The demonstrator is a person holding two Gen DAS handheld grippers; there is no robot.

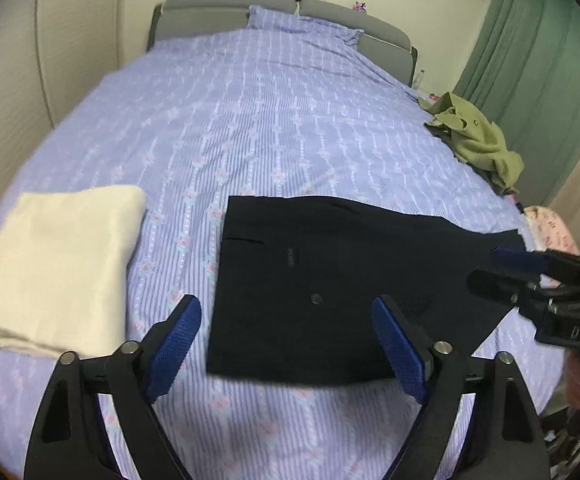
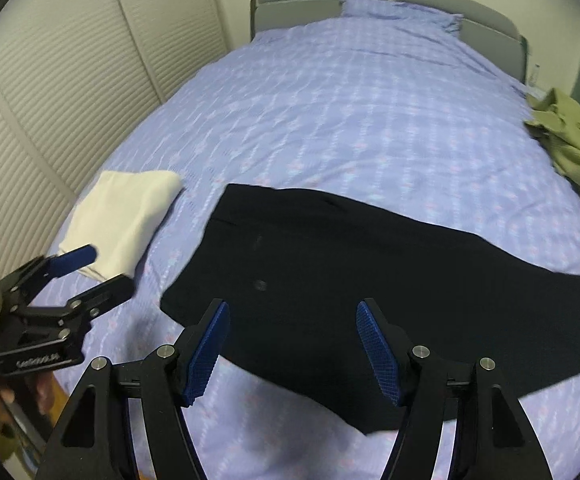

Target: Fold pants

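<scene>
Dark navy pants [image 1: 322,280] lie flat and folded on the purple bed cover, with a button and a back pocket showing; they also show in the right wrist view [image 2: 370,280]. My left gripper [image 1: 287,320] is open and empty, hovering above the pants' near left part. My right gripper [image 2: 292,324] is open and empty above the pants' near edge. The right gripper also shows in the left wrist view [image 1: 486,268] at the pants' right end, and the left gripper shows in the right wrist view [image 2: 109,272].
A folded cream cloth [image 1: 61,264] lies on the bed left of the pants. A crumpled olive garment [image 1: 478,140] sits at the bed's right edge. The bed [image 1: 269,100] has a pillow and grey headboard at the far end. Green curtain right, white wardrobe doors left.
</scene>
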